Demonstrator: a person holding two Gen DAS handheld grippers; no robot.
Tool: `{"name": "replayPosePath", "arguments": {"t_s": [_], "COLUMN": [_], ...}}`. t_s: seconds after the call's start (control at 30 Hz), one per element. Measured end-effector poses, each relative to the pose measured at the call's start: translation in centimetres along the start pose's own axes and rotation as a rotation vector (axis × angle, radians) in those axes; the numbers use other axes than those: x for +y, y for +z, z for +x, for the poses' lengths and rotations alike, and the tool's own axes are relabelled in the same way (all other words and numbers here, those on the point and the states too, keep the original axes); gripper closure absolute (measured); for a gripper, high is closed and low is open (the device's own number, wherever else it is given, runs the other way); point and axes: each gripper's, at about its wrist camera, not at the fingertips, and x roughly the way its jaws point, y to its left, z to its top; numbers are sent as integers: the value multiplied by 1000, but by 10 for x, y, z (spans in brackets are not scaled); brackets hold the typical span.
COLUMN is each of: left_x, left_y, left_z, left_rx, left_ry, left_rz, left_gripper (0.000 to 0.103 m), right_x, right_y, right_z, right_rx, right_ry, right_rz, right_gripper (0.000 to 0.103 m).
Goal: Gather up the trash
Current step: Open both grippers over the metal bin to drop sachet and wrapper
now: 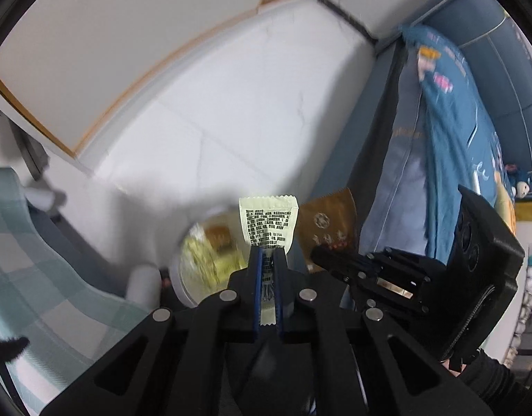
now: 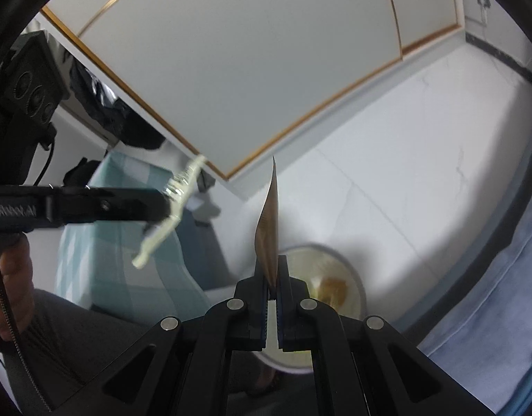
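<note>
White floor (image 1: 231,111), pale wrapper (image 1: 268,222) pinched in left jaws, brown wrapper (image 2: 268,239) in right jaws

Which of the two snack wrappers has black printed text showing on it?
The pale yellow-green wrapper pinched in the left gripper. The brown wrapper in the right gripper shows only a small emblem.

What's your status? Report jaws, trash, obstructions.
Left gripper shut on pale wrapper. Right gripper shut on brown wrapper. Bin below, path clear.

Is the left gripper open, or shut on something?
Shut: the left gripper pinches a pale green wrapper between its pads, above the blurred bin.
</note>
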Motion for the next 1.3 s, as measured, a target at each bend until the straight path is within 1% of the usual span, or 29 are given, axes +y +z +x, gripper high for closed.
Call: {"name": "replayPosePath", "arguments": {"t_s": [0.03, 0.1, 0.2, 0.27, 0.43, 0.57, 0.73, 0.83, 0.87, 0.9, 1.0, 1.03, 1.07, 1.1, 1.17, 1.27, 1.3], "left_x": [3, 9, 17, 17, 10, 7, 11, 22, 24, 26, 24, 22, 22, 21, 19, 14, 12], "left_y": [-1, -2, -5, -8, -10, -10, -8, -7, -7, -6, -7, -7, -8, -9, -11, -12, -12], "left_z": [7, 18, 36, 46, 67, 78, 82, 85, 84, 83, 79, 77, 74, 71, 68, 57, 51], "left_rx": [37, 85, 167, 211, 277, 316, 320, 337, 338, 333, 298, 286, 268, 253, 235, 195, 167], "left_ry": [-11, -9, 12, 27, 55, 58, 63, 59, 69, 78, 105, 117, 126, 130, 144, 169, 181], "left_rz": [-16, -29, -54, -53, -24, -23, -43, -89, -103, -110, -98, -92, -85, -79, -71, -56, -50], "left_gripper": [101, 101, 101, 101, 101, 101, 101, 99, 97, 95, 77, 66, 61, 59, 54, 52, 52], "right_x": [-4, -8, -12, -17, -23, -30, -33, -35, -36, -33, -33, -31, -31, -30, -29, -27, -26], "right_y": [-3, -11, -21, -28, -35, -42, -47, -47, -48, -48, -48, -48, -48, -47, -46, -44, -43], "right_z": [2, 13, 28, 37, 49, 54, 59, 60, 60, 63, 59, 58, 55, 54, 49, 40, 37], "right_rx": [11, 48, 104, 143, 198, 226, 251, 261, 274, 285, 280, 278, 274, 269, 256, 231, 221], "right_ry": [5, 6, 9, 14, 7, -1, -18, -22, -36, -44, -58, -62, -66, -67, -71, -77, -81], "right_rz": [7, 28, 58, 85, 134, 155, 173, 178, 172, 168, 164, 161, 159, 159, 154, 151, 148], "right_gripper": [100, 100, 100, 100, 100, 98, 95, 94, 88, 80, 74, 73, 71, 69, 68, 65, 62]}}
